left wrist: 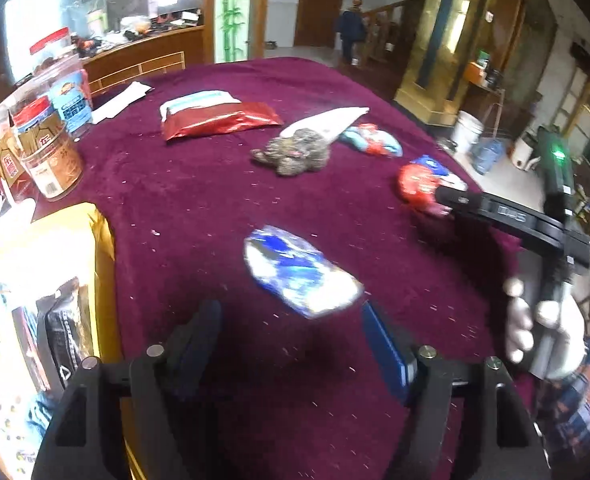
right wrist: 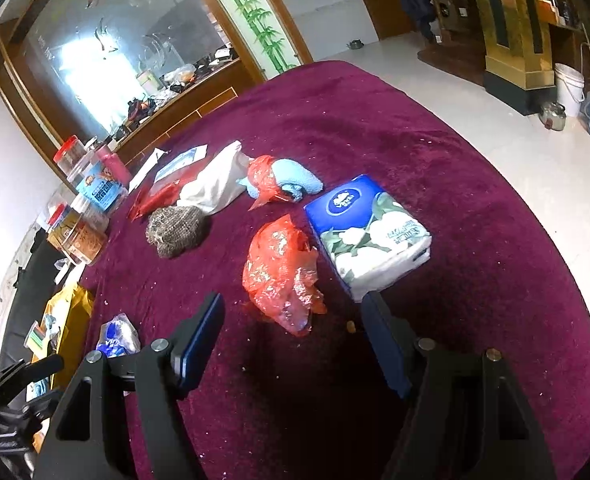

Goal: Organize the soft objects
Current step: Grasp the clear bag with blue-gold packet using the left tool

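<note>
Soft things lie on the maroon tablecloth. My left gripper is open just above a crumpled blue and white tissue pack, which also shows in the right wrist view. My right gripper is open and empty, just short of a crumpled red plastic bag and a blue tissue pack. In the left wrist view that gripper reaches beside the red bag. A grey-brown knitted hat, a white cloth bag and a light blue cloth in red plastic lie further back.
A red foil packet lies at the back. Plastic jars stand at the left. A yellow bag of items sits at the left front. The table's edge curves on the right, with the floor and a white bucket beyond.
</note>
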Motion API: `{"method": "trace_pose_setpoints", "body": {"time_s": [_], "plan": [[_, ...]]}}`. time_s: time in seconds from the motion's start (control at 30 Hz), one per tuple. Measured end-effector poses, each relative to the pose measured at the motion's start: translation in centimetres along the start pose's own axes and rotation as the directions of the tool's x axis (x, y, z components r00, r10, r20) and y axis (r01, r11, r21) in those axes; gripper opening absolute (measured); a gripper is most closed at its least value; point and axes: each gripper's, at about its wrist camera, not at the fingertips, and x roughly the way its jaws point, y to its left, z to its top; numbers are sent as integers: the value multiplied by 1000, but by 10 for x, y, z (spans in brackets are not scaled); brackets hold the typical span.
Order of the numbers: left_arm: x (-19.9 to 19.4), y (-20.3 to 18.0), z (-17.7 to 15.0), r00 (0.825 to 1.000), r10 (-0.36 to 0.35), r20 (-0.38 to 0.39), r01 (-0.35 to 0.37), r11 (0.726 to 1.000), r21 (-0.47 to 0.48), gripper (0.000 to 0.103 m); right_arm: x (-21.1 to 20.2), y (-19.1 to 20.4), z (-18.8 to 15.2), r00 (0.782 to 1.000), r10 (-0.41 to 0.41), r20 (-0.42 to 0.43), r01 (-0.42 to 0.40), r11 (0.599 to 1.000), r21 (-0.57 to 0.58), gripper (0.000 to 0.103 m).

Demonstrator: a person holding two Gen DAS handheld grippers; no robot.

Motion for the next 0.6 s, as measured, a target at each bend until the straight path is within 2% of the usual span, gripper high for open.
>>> {"method": "trace_pose_setpoints", "body": {"time_s": [0.13,0.27,0.37,0.4,0.47,0.53,0.6], "plan": [[20,10,9,999,39,1,-39,999,-32,75,2,0,-1,1000,-12,-5,12,1000,-4,71],[49,5,21,1000,28,-6,-28,995,-93,85,6,0,0,1000,-28,-12,28,1000,-2,71],[75,-10,24,997,74,-34,-76,995,-58,86,8,1,-1,999,-40,-18,39,999,-10,72],[84,-15,24,994,102,-43,-103,994,-33,83,9,2,-1,999,-43,-23,43,999,-15,72],[96,-18,25,990,125,-65,-126,992,-9,52,10,4,-2,999,-48,-24,47,999,-27,74],[92,-17,26,991,131,-38,-132,991,-21,52,10,3,-2,999,-48,-25,47,998,-30,74],[84,-9,25,997,62,-34,-64,996,-67,52,11,3,-2,999,-45,-24,44,999,-27,74]]}}
